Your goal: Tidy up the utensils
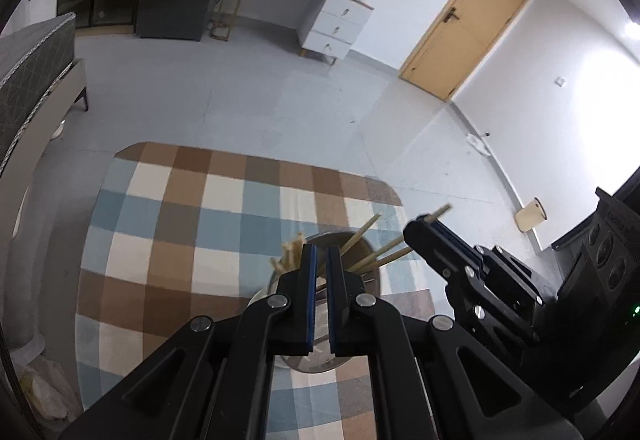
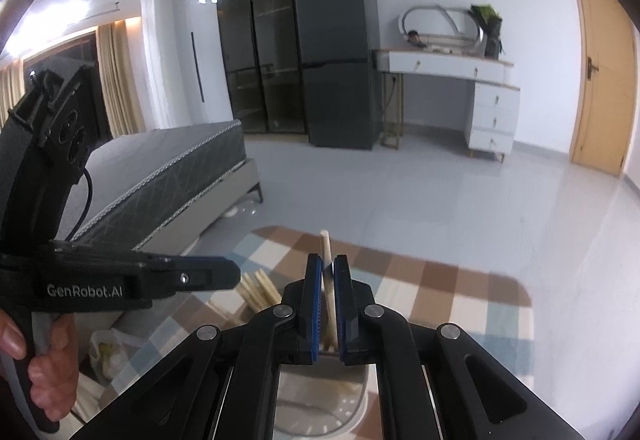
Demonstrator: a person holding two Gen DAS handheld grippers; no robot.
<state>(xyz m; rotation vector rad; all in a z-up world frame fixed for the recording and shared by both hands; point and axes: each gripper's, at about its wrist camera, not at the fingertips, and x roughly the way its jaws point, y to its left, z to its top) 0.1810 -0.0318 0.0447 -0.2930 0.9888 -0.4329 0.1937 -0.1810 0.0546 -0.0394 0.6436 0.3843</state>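
Checkered cloth [image 1: 168, 240] covers the desk in a tiled bedroom. Left gripper [image 1: 321, 256], pressed together and empty, hangs over a holder [image 1: 362, 252] of chopsticks [image 1: 362, 236]. Right gripper [image 2: 327, 272] pinches one chopstick [image 2: 326, 246] upright above the holder's rim [image 2: 360, 396].

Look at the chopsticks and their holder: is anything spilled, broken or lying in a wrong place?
Nothing spilled or broken shows. The chopsticks lean unevenly in the holder, fanned in several directions rather than bundled. One chopstick is between the right gripper jaws, above the holder, not yet in it.
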